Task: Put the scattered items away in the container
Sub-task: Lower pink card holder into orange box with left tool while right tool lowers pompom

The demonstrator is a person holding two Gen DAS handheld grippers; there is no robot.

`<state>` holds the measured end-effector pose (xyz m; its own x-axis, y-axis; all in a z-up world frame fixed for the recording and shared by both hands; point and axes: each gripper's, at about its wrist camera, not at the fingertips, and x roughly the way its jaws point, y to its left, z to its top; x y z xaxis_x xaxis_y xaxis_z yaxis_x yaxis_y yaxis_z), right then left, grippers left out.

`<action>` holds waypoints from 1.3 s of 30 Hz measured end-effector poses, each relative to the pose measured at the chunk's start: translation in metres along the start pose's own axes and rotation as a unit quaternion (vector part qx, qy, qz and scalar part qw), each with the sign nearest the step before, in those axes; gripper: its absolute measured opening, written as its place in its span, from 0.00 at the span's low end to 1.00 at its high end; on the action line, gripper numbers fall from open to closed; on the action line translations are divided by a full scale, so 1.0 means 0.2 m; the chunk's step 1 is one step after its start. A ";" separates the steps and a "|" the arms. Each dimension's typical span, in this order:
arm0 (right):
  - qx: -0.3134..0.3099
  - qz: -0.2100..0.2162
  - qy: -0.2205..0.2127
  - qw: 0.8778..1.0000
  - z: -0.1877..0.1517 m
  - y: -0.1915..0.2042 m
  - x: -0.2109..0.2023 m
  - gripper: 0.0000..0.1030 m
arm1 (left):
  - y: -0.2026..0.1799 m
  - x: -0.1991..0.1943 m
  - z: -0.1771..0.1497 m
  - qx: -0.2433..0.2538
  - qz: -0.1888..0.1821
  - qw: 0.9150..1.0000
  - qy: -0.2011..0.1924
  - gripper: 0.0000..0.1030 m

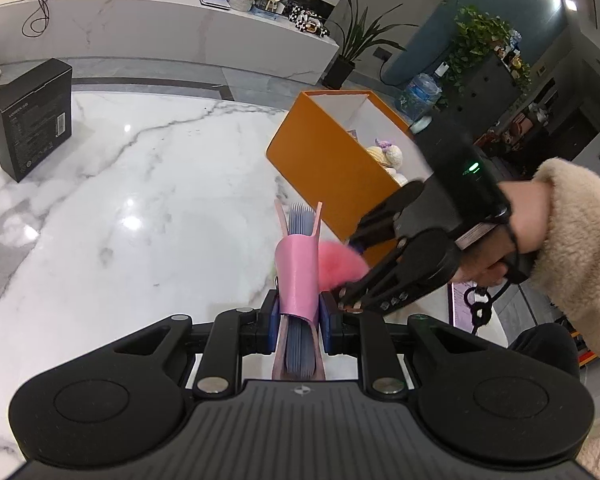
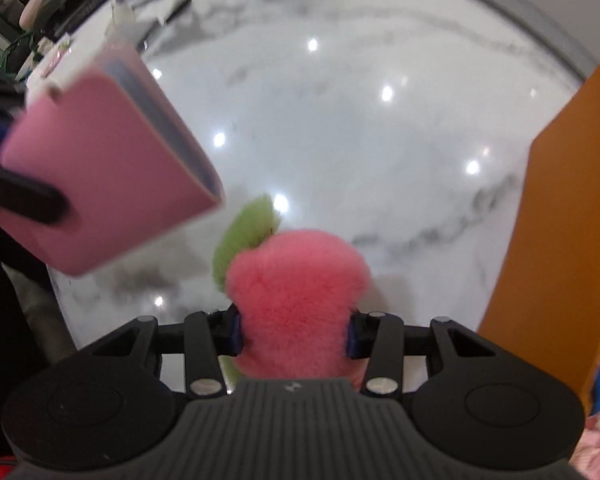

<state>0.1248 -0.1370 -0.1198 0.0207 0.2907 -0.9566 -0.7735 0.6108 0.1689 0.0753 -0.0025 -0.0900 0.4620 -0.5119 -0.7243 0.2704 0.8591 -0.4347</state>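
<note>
Left hand-held gripper (image 1: 299,320) clamps pink wallet (image 1: 298,276), right hand-held gripper (image 2: 295,334) squeezes pink pompom (image 2: 296,280) beside orange box (image 1: 320,160).

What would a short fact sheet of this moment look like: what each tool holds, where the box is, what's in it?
left hand-held gripper: shut on a pink card holder with grey sleeves
right hand-held gripper: closed on a fluffy pink apple-shaped pom-pom with a green leaf
container: open orange cardboard box, standing on the white marble table
already in the box: pale knitted plush toys
also on the table: black carton
</note>
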 end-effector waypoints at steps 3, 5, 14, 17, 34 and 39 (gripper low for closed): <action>-0.008 -0.029 -0.018 0.999 0.02 0.01 -0.10 0.46 | -0.04 -0.02 0.02 0.012 0.008 1.000 0.005 0.22; -0.011 -0.042 -0.028 0.999 0.02 0.00 -0.19 0.46 | -0.07 -0.03 0.05 0.021 0.010 1.000 0.004 0.22; 0.016 -0.089 -0.104 0.990 -0.08 -0.17 -0.72 0.46 | -0.29 -0.08 0.26 0.062 -0.005 0.998 -0.013 0.22; 0.027 -0.109 -0.126 0.986 -0.16 -0.23 -0.89 0.46 | -0.39 -0.09 0.36 0.078 -0.010 0.997 -0.026 0.22; 0.143 -0.140 -0.241 0.950 -0.59 -0.52 -1.18 0.46 | -0.86 0.12 0.64 0.132 -0.036 0.989 -0.060 0.22; 0.180 -0.143 -0.275 0.934 -0.63 -0.57 -1.08 0.47 | -0.90 0.27 0.68 0.132 -0.030 0.989 -0.054 0.22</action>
<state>0.1290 -0.3626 0.0368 0.5921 0.3514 -0.7252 -0.4256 0.9005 0.0889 0.1662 -0.1834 0.0217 0.5222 -0.5699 -0.6344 0.5044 0.8062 -0.3091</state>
